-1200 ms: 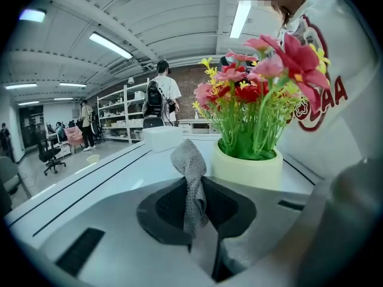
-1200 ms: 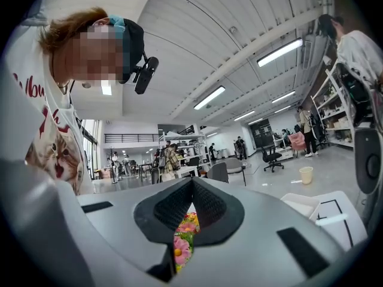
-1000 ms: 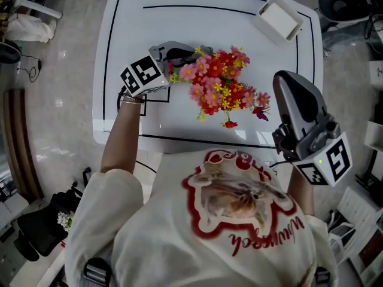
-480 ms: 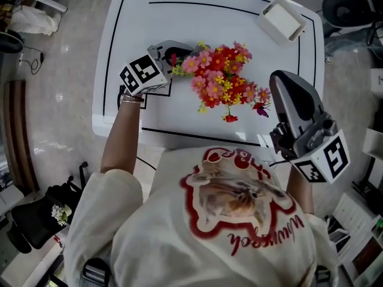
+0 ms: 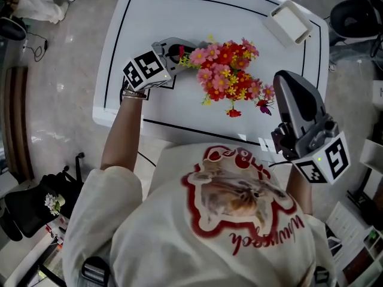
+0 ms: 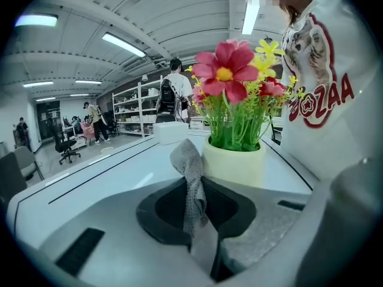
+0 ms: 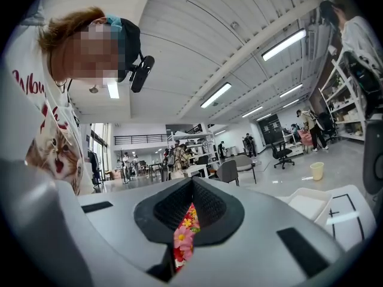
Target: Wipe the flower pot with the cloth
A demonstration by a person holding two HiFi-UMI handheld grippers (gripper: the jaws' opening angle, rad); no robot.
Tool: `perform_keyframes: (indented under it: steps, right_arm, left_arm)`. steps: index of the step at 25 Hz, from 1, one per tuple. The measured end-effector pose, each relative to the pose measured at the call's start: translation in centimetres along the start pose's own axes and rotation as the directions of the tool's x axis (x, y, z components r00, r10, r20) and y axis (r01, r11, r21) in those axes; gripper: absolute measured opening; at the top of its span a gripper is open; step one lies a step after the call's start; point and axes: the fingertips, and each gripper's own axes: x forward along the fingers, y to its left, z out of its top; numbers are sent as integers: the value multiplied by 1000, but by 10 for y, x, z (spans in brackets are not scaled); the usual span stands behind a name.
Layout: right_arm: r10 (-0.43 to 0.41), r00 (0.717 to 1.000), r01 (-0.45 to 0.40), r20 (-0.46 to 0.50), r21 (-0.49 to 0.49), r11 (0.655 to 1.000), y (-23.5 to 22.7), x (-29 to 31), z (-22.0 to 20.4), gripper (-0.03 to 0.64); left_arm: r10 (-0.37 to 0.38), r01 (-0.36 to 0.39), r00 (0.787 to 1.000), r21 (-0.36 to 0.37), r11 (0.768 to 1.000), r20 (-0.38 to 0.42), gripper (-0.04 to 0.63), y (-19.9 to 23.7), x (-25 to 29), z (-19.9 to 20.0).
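Standing on the white table (image 5: 119,70), toward its near side: cream flower pot (image 6: 234,163), packed with pink, red and yellow flowers (image 5: 230,76). Just beside the pot's left, grey cloth (image 6: 191,178), pinched upright between the pads of the left gripper (image 5: 173,51); touching the pot or not, cannot tell. Well apart, off the table's near right edge, right gripper (image 5: 294,94), fingers pressed almost together on nothing, blossoms glimpsed through the slit. White tray (image 5: 290,21) at the far right corner.

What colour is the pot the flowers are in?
Pale yellow. The flower pot shows best in the left gripper view.
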Motion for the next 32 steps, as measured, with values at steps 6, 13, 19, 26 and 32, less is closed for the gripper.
perform_keyframes:
  steps: [6, 13, 19, 26, 32]
  right_arm:
    - [24, 1000, -24, 0, 4, 1000, 4, -3, -1, -2]
    - [48, 999, -48, -3, 8, 999, 6, -11, -3, -2]
    - [66, 998, -66, -1, 15, 998, 7, -20, -2, -2]
    - [86, 996, -86, -1, 17, 996, 11, -28, -3, -2]
    - [103, 995, -103, 4, 14, 995, 18, -39, -3, -2]
  left_arm:
    - [32, -32, 999, -11, 999, -10, 54, -4, -3, -2]
    - [88, -88, 996, -47, 995, -5, 54, -8, -8, -5]
    - [135, -135, 991, -73, 988, -6, 52, -11, -13, -6]
    - [179, -178, 984, -102, 979, -6, 54, -19, -19, -10]
    - [219, -221, 975, -104, 970, -28, 54, -26, -21, -13]
